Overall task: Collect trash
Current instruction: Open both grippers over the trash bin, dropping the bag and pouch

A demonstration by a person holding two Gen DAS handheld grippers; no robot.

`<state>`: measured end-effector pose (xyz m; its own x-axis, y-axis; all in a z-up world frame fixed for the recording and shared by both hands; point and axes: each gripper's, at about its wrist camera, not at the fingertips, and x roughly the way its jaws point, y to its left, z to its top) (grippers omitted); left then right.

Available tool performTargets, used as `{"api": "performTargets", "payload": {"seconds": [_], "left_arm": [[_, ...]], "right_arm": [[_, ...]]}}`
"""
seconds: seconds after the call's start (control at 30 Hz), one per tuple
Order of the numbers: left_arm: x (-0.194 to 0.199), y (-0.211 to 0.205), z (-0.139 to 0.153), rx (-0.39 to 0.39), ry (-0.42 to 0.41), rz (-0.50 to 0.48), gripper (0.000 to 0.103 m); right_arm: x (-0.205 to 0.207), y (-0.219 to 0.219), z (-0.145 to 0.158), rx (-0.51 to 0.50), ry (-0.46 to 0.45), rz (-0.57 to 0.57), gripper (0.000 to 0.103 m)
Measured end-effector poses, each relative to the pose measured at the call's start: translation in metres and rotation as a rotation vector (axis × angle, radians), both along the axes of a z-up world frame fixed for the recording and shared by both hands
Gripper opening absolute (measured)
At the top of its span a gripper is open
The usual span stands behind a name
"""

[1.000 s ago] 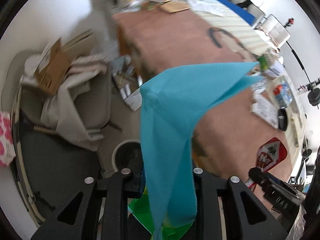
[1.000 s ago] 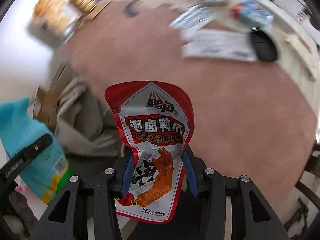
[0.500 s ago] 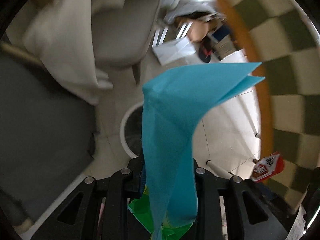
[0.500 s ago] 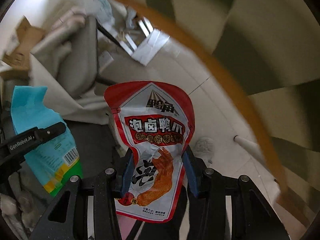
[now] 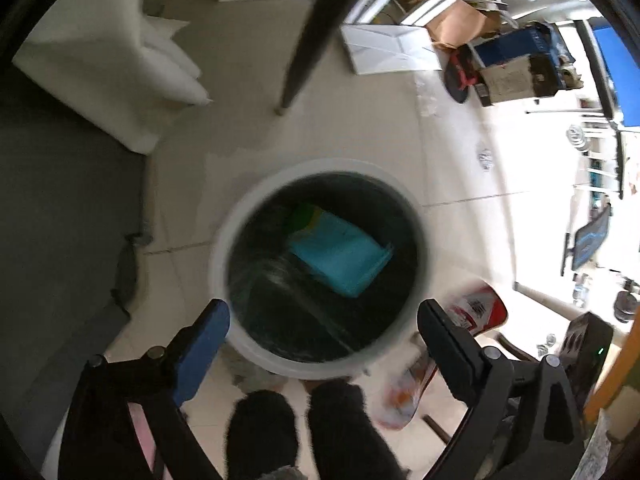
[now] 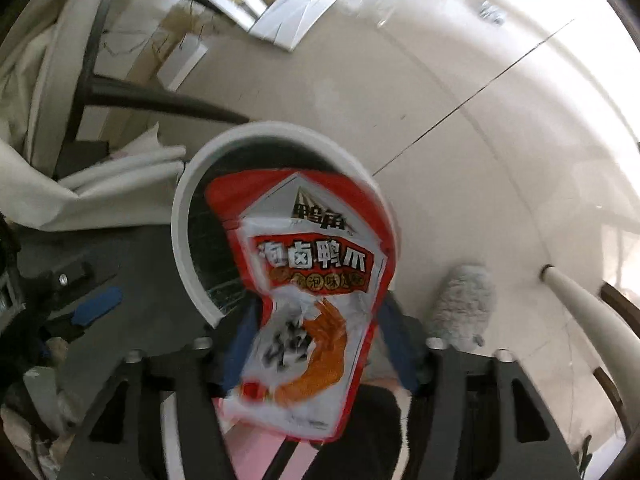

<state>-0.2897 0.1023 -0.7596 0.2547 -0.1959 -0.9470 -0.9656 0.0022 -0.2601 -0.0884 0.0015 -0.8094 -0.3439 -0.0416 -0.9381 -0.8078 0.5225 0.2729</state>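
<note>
A round white bin (image 5: 224, 240) with a dark liner stands on the floor below me. A blue packet (image 5: 340, 256) lies inside it. My left gripper (image 5: 324, 320) is open and empty just above the bin's near rim. My right gripper (image 6: 316, 340) holds a red and white snack pouch (image 6: 312, 280) over the bin's rim (image 6: 180, 224); its jaws look slightly parted and blurred. The pouch also shows in the left wrist view (image 5: 476, 308), at the bin's right side.
A dark chair leg (image 5: 308, 44) and white cloth (image 5: 112, 72) stand beyond the bin. Cardboard and boxes (image 5: 460, 20) lie on the tiled floor at the back right. A grey mat (image 5: 60, 220) lies to the left. A white table leg (image 6: 584, 308) is at right.
Both grippers swung down from the table to the floor bin. The left gripper opened and the blue packet dropped into the bin. The pouch came over the rim.
</note>
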Motion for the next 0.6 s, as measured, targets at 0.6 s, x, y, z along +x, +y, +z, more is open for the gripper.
{"api": "performTargets", "payload": {"seconds": [0.6], "left_arm": [[-0.039,-0.037,0.101,0.163,0.303,-0.118,0.096]], "right_arm": [[-0.035,-0.007,0.109,-0.018,-0.284,0.189,0.1]]}}
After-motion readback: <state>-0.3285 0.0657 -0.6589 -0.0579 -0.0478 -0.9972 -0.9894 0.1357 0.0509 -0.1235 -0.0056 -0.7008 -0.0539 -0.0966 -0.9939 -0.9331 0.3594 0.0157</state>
